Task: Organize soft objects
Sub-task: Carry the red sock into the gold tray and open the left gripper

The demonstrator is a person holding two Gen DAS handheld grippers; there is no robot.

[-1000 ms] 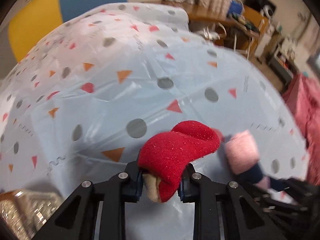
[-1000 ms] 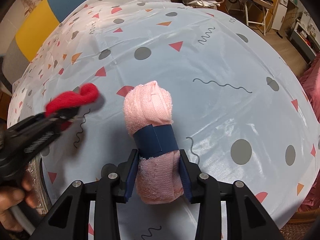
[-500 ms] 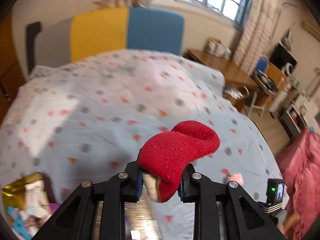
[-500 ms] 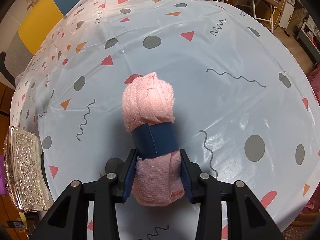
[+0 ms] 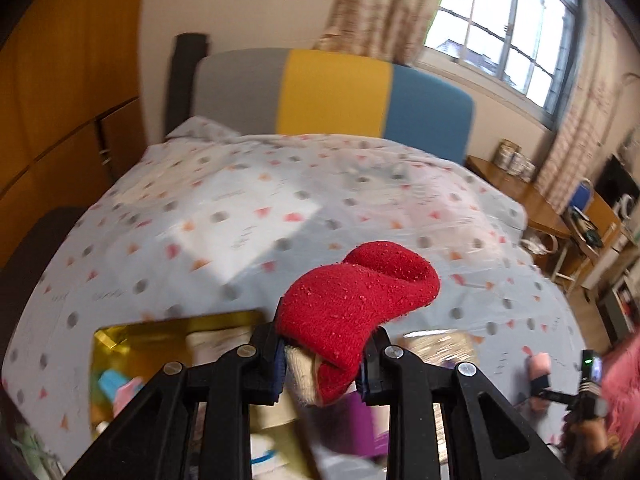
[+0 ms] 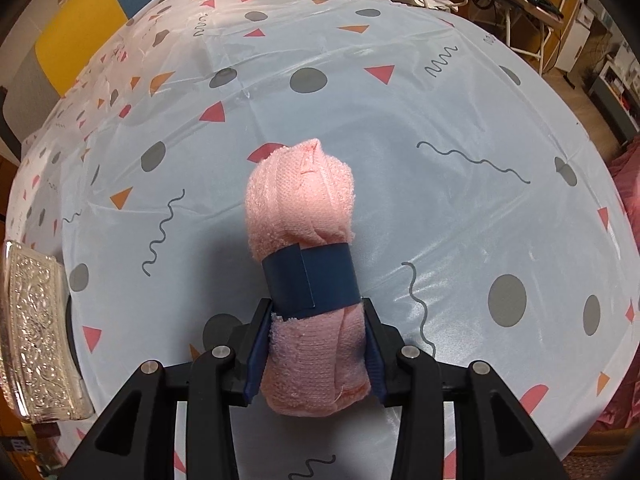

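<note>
Daylit fisheye views, one smeared and one sharp.
The left wrist view is motion-blurred, lit by a bright window (image 5: 516, 36); glare is spread over the tablecloth (image 6: 460, 200), shadow is cast beneath the pink towel roll (image 6: 304, 240), and edges are bent and vignetted.

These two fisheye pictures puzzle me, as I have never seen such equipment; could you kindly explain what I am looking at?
There is no robot here: a person carries a hand-held two-finger gripper in each hand, and each has a camera that looks forward along its fingers.

The left wrist view shows the left gripper shut on a red sock, held above a gold box of blurred oddments. Far right in that view you can see the other gripper.

The right wrist view shows the right gripper shut on a rolled pink towel with a dark blue band. The patterned tablecloth is under it, and a silver embossed box sits at the left edge.

The job is sorting soft things.
</note>
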